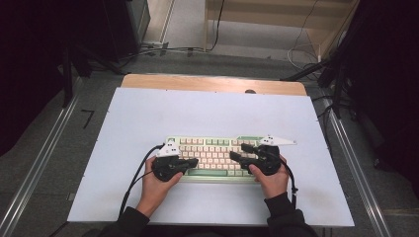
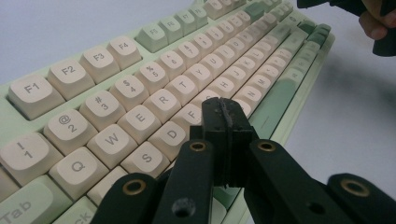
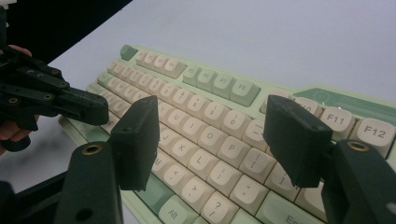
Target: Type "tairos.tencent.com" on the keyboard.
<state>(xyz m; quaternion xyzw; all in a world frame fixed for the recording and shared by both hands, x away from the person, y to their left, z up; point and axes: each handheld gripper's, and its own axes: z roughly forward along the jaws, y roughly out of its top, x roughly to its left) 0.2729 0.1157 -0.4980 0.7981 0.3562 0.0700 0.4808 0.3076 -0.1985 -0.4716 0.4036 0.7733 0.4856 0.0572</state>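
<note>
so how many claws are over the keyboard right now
2. The left claw is shut over the keyboard's left half; the right claw is open over its right half.

White table mat (image 1: 148, 118), wooden tabletop edge (image 1: 212, 83), perhaps cables (image 1: 163, 49) beyond.
</note>
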